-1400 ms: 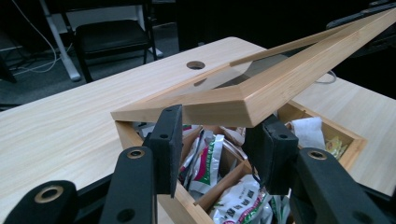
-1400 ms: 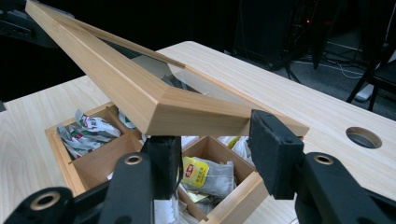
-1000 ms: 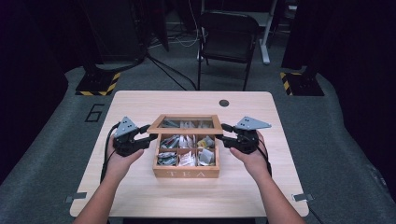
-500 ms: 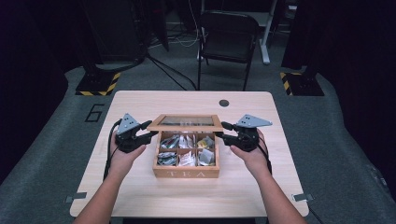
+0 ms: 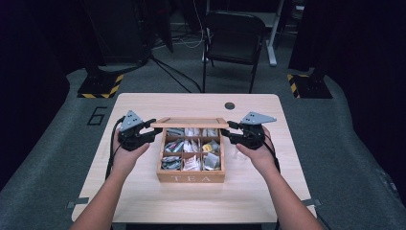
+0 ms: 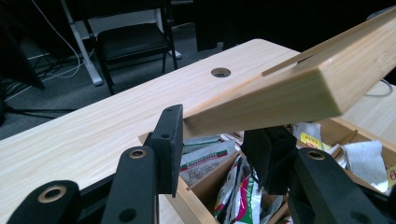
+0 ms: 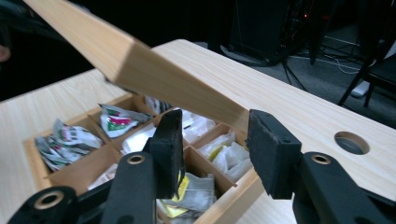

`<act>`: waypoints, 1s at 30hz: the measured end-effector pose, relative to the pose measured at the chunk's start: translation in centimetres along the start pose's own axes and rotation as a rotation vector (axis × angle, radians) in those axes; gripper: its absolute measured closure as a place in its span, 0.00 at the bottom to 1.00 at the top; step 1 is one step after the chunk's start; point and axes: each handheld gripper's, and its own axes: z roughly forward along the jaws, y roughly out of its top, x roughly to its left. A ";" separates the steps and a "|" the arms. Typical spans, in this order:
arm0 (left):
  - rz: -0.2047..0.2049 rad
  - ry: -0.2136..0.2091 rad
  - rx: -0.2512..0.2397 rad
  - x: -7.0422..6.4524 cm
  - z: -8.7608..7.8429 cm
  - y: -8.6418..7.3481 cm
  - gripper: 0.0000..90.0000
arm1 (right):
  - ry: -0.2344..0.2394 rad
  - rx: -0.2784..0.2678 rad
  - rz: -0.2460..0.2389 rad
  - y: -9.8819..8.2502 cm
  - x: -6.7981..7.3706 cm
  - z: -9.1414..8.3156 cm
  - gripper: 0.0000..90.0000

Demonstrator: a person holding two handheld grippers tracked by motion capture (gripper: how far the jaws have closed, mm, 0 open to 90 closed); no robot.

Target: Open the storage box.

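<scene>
A wooden tea box (image 5: pixel 191 178) marked TEA stands mid-table, its compartments holding several sachets (image 5: pixel 184 146). Its lid (image 5: pixel 190 122) is raised and slants above the back row. My left gripper (image 5: pixel 152 128) grips the lid's left end; its jaws have just been closing with that end (image 6: pixel 280 93) between the pads (image 6: pixel 170 140). At the other end my right gripper (image 5: pixel 229 132) is shut on the lid's corner (image 7: pixel 154 74), one pad (image 7: pixel 271 154) against the end face. A hand holds each gripper.
The light wooden table (image 5: pixel 143 103) has a round cable hole (image 5: pixel 230 105) behind the box. A black chair (image 5: pixel 234 28) stands beyond the far edge, with cables and hazard-striped stand feet (image 5: pixel 100 88) on the grey floor.
The lid has tilted: its glass face looked broader before and now shows nearly edge-on. Both hands have stayed where they were.
</scene>
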 end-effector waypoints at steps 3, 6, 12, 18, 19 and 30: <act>-0.004 -0.002 0.003 0.3 0.1 0.4 0.65 | -0.003 0.006 -0.022 0.3 -0.4 0.3 0.61; -0.001 -0.003 0.005 0.4 0.2 0.7 0.65 | -0.002 0.011 -0.016 0.6 -0.6 0.4 0.60; -0.011 -0.002 -0.004 0.8 0.5 1.2 0.65 | -0.005 -0.003 -0.012 1.1 -1.1 0.9 0.60; -0.024 -0.002 -0.011 1.1 0.7 1.5 0.66 | 0.002 -0.020 -0.006 1.5 -1.4 1.3 0.60; -0.025 -0.006 -0.007 1.1 0.7 1.6 0.66 | 0.000 -0.021 -0.010 1.6 -1.4 1.3 0.60; -0.043 -0.018 -0.031 1.5 0.9 1.6 0.65 | 0.010 -0.037 0.026 2.0 -2.1 1.7 0.61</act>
